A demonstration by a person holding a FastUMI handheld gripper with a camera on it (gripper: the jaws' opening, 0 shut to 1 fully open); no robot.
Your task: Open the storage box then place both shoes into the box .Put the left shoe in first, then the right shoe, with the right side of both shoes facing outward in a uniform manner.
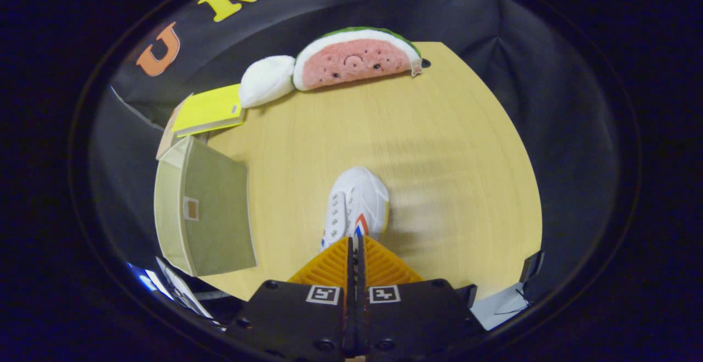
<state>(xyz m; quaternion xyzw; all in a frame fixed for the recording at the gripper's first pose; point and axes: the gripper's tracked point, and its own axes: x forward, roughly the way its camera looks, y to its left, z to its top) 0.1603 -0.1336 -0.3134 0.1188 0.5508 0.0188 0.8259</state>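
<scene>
Orange ribbed two-finger gripper [356, 244] drawn nearly together, just a thin dark slit between the fingers, pinching the heel end of a white sneaker with red and blue side stripes [357, 204]. Cannot tell for sure how much of the shoe sits inside that narrow gap, though both fingers appear pressed on it. Toe of the shoe pointing away from the fingers, toward the middle of the light wooden tabletop [450, 148], laces visible on top.

Off to the left of the fingers, at the left edge of the tabletop, an olive-green fabric storage box with a small label window [206, 208], lid closed, well apart from the shoe. Beyond the box, near the far left corner, a bright yellow flat book-like block [210, 110] resting over a tan board. Along the far edge, a white rounded plush [267, 80] touching a watermelon-slice plush with pink face and green rind [357, 59]. Black cloth wall [549, 76] behind the tabletop.
</scene>
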